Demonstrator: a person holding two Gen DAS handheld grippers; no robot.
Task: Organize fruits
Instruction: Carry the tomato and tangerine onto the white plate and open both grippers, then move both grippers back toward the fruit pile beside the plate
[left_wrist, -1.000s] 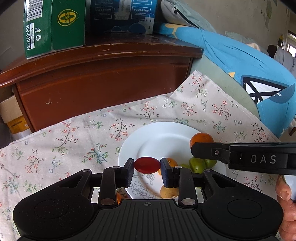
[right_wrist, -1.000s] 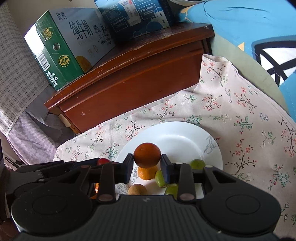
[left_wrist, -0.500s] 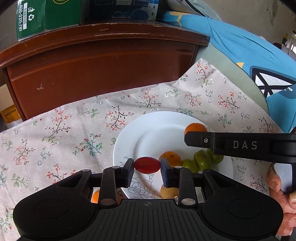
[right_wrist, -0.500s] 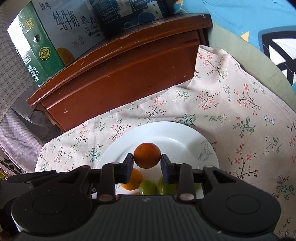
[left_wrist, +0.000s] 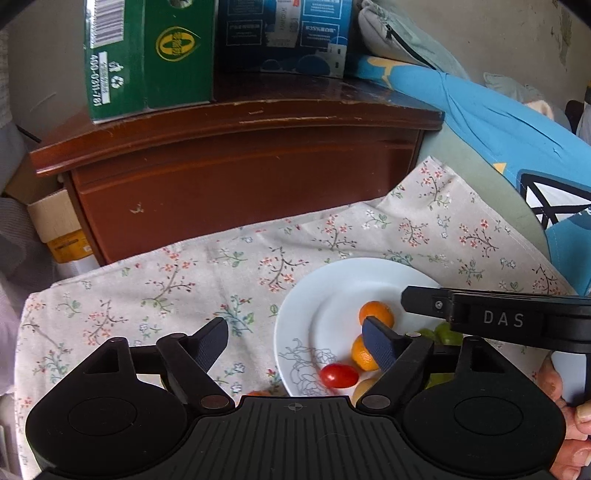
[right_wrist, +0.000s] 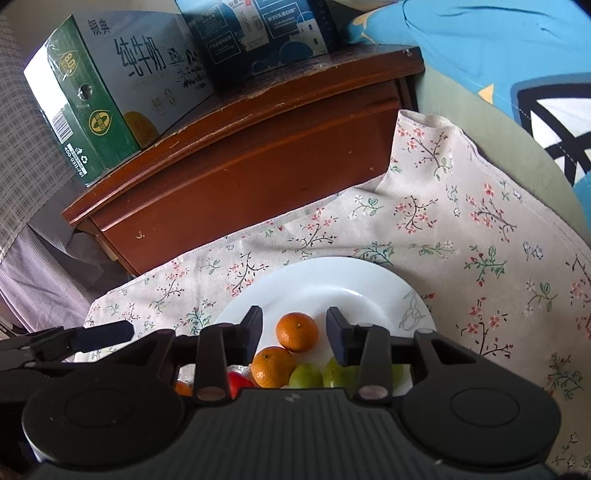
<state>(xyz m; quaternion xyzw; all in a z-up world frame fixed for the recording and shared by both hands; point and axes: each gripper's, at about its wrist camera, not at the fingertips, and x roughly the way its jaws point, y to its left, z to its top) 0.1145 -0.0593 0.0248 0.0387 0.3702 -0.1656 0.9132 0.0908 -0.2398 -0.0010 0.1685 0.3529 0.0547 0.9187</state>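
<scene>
A dark wooden bedside cabinet (left_wrist: 243, 173) fills the background, with a green milk carton box (right_wrist: 99, 96) and a blue carton box (right_wrist: 258, 33) standing on its top and blue bedding (left_wrist: 509, 129) piled to its right. In front of it a floral cloth (left_wrist: 184, 280) is spread flat, and a white plate (right_wrist: 321, 288) rests on the cloth. The left gripper (left_wrist: 295, 345) hangs over the plate's near-left edge, its jaws spreading wide and gripping nothing; a red cherry tomato (left_wrist: 339, 375) lies free on the plate's rim below and between them. The right gripper (right_wrist: 294, 334) hovers over the plate's near half, its jaws parting, their pads clear of the mandarin (right_wrist: 297, 331) that sits on the plate between them. A second mandarin (right_wrist: 272, 366) lies just in front of the first, nearer the camera. Several green fruits (right_wrist: 306, 376) lie beside it along the plate's near edge, partly hidden by the gripper body. In the left wrist view a person's fingers (left_wrist: 570, 417) grasp the right gripper's handle at the lower right.
</scene>
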